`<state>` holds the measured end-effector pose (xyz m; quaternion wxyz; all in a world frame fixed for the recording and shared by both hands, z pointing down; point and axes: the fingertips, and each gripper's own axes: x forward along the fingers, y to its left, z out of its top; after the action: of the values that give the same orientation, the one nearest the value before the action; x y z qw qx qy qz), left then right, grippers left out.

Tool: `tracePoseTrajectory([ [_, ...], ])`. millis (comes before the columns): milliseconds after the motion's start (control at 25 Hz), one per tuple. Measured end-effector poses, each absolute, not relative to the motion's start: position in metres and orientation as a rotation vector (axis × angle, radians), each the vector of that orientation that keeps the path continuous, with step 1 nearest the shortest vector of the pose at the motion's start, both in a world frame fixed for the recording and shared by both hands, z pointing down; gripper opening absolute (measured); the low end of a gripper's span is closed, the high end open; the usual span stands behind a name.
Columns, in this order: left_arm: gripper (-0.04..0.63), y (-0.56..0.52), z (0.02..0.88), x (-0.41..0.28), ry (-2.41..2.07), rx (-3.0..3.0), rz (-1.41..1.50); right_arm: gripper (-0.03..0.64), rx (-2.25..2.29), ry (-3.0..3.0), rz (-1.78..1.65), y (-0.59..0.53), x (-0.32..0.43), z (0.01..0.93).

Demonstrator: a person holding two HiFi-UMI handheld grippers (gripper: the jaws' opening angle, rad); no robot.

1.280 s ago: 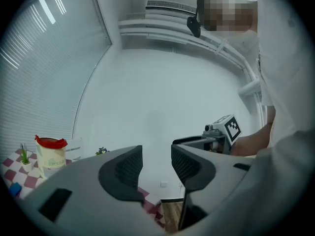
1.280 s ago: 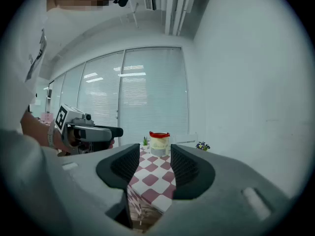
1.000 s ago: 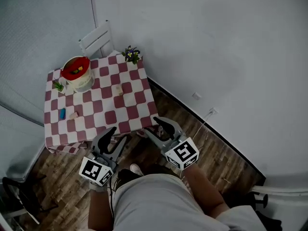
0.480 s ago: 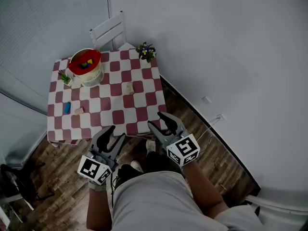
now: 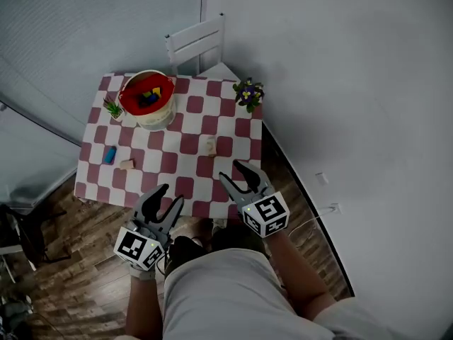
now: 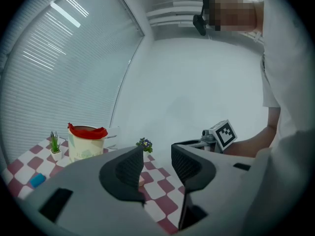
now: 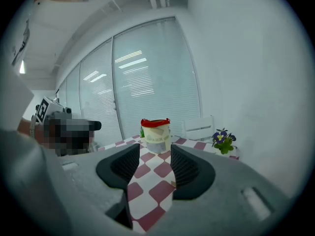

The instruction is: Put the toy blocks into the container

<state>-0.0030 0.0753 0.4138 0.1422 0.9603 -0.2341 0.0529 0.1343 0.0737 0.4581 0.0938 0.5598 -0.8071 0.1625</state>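
Observation:
A cream container (image 5: 148, 99) with a red rim stands at the far left of the checkered table (image 5: 187, 144), with coloured blocks inside. It shows too in the left gripper view as the container (image 6: 86, 141) and in the right gripper view as the container (image 7: 156, 134). On the cloth lie a blue block (image 5: 109, 155), a wooden block (image 5: 127, 164) and a beige block (image 5: 210, 146). My left gripper (image 5: 172, 195) hangs open at the table's near edge, with nothing between its jaws. My right gripper (image 5: 232, 171) is open and empty over the near edge, close to the beige block.
A small green plant (image 5: 112, 108) stands beside the container. A pot of purple flowers (image 5: 248, 93) sits at the far right corner. A white chair (image 5: 198, 44) stands behind the table. A white wall runs along the right, and window blinds (image 5: 85, 27) along the left.
The table has come closer and further right in the head view. Both grippers now reach its near edge; their jaws look the same.

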Motion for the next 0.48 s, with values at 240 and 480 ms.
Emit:
tracePoseTrajectory([
  [240, 0.164, 0.051, 0.430, 0.006, -0.843, 2.668, 0.211, 0.201, 1.520, -2.400, 0.561, 0.033, 0.149, 0.501],
  [480, 0.164, 0.044, 0.450, 0.004, -0.979, 2.565, 0.252, 0.201, 1.421, -2.350, 0.615, 0.008, 0.156, 0.546],
])
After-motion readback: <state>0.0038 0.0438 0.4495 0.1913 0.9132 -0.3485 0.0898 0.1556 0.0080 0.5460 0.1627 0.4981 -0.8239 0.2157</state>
